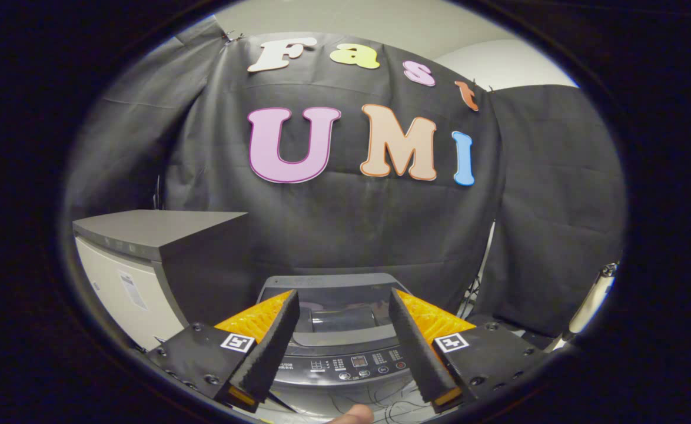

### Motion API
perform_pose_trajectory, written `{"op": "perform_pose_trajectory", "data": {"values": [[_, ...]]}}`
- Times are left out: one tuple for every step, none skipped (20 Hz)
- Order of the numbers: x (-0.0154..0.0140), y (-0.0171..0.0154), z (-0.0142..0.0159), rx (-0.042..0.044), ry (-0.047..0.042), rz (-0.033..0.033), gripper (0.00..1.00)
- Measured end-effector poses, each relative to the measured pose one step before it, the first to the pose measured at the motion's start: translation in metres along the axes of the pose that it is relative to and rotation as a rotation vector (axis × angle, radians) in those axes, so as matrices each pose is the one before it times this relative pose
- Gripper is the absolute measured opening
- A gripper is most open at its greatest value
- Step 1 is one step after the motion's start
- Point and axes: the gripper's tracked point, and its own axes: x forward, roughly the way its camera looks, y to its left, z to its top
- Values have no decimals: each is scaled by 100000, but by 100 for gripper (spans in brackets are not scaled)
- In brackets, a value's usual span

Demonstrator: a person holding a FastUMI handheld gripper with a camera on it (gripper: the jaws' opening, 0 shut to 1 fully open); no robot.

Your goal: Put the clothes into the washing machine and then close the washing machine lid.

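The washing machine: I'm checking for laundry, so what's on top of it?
The washing machine has its lid down, a control panel in front, and no clothes on top. The drum is covered. The open gripper holds nothing.

Washing machine (345, 359) control panel carried small print and icons, too small to read. Sticker on cabinet (130, 288) beside washing machine also illegible.

Black cloth wall (345, 224) behind a grey-topped cabinet (157, 232).
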Motion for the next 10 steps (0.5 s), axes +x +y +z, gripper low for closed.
{"op": "perform_pose_trajectory", "data": {"values": [[-151, 119, 213, 187, -746, 434, 95], [-60, -197, 178, -449, -406, -422, 95], [-247, -172, 56, -690, 287, -641, 95], [-150, -150, 215, -392, -278, -468, 95], [-191, -31, 283, 86, -488, -196, 96], [-194, 71, 312, 434, -777, 55, 96], [-195, 135, 241, 319, -625, 580, 96], [-265, 187, 260, 301, -785, 1046, 97], [-231, 134, 142, -259, -200, 885, 97], [-280, 153, 367, -220, -794, 921, 97]]}}
